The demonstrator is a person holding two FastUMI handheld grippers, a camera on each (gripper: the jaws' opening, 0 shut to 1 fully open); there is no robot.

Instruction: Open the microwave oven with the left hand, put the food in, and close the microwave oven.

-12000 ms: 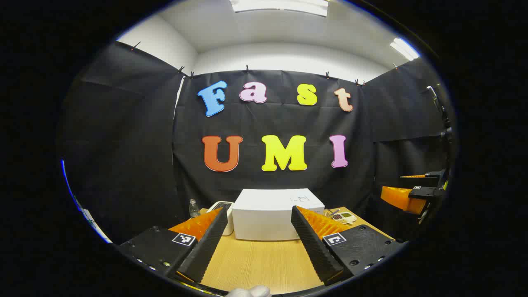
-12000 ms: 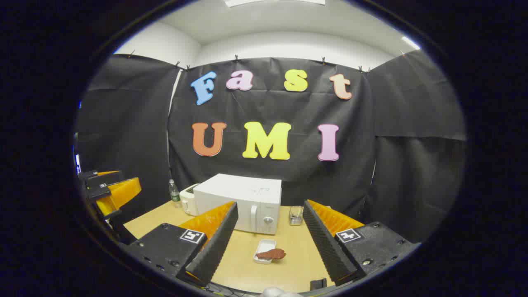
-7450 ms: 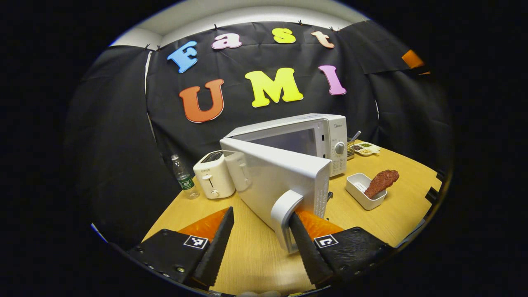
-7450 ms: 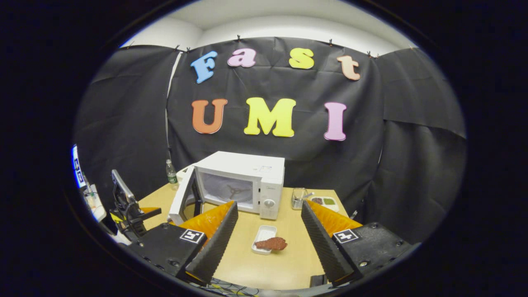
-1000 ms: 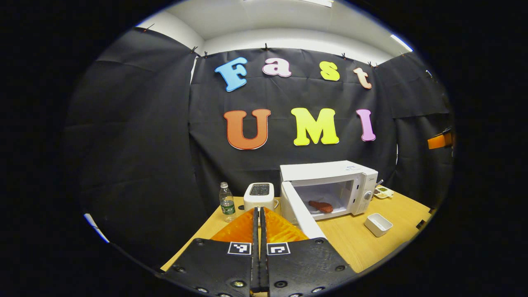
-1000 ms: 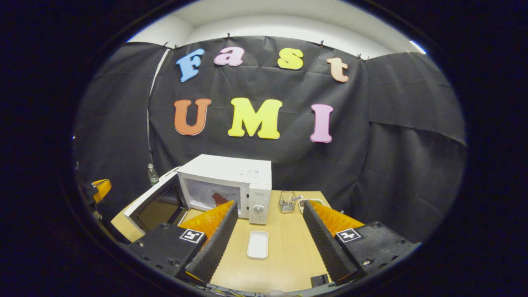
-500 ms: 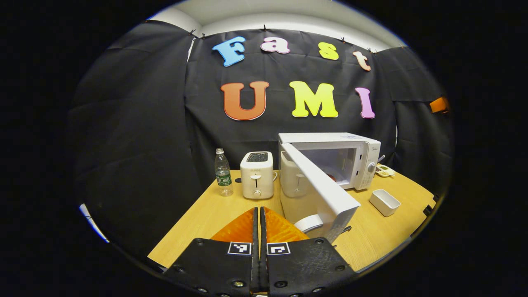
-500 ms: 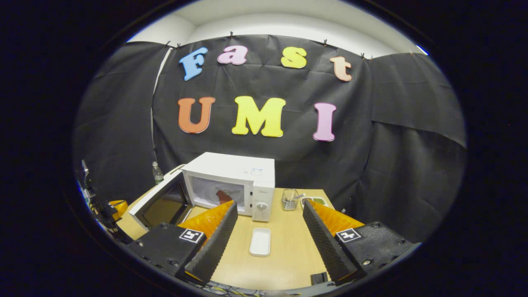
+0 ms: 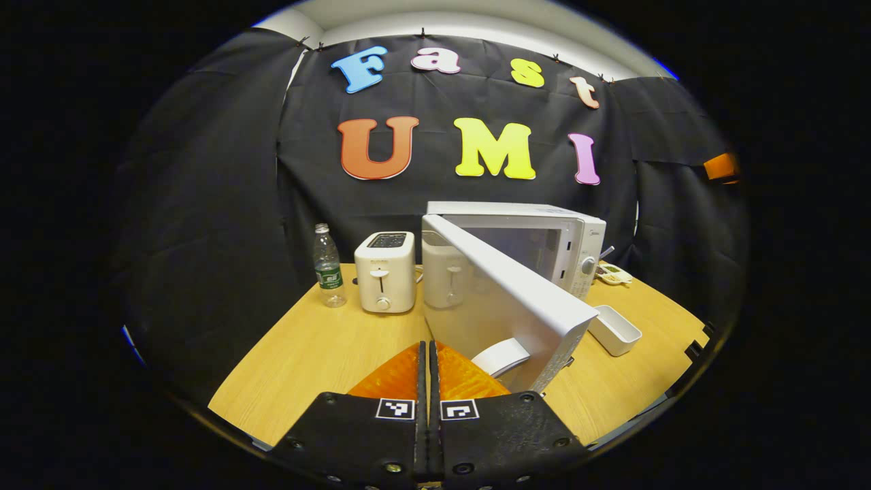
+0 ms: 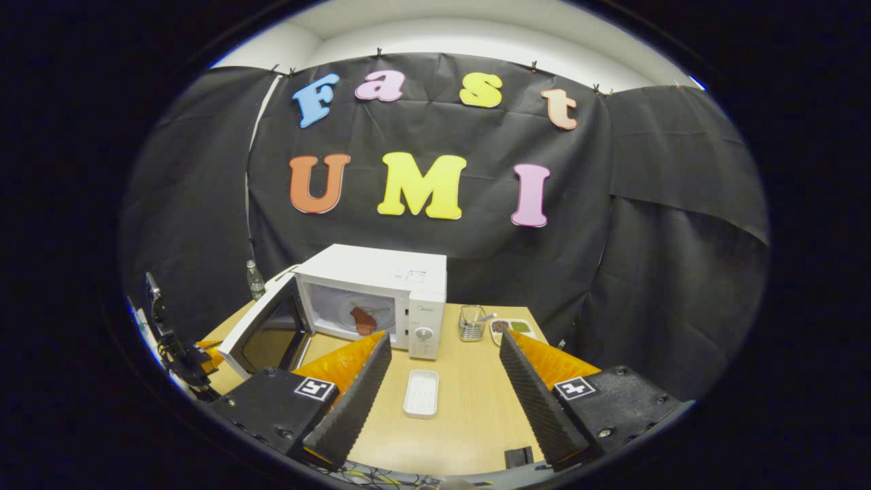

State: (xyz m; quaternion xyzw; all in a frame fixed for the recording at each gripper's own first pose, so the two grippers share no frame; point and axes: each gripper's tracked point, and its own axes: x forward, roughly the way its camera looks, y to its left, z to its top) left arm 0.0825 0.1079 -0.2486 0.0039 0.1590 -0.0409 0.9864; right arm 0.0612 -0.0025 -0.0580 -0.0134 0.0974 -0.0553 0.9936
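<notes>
You are holding the left gripper [image 9: 429, 350] with its jaws pressed together on nothing, just beside the handle [image 9: 501, 356] of the microwave door [image 9: 507, 299], which is standing partly open. Your right gripper [image 10: 442, 371] is hovering over the wooden table [image 10: 469, 422] with its jaws spread wide, above the empty white tray [image 10: 421, 393]. The food [image 10: 363, 320] is lying inside the white microwave oven [image 10: 381, 282]. A toaster [image 9: 385, 271] and a water bottle [image 9: 329, 266] are standing to the oven's left.

Food [image 10: 363, 320] inside microwave [image 10: 381, 286]; toaster [image 9: 384, 280] beside it.
</notes>
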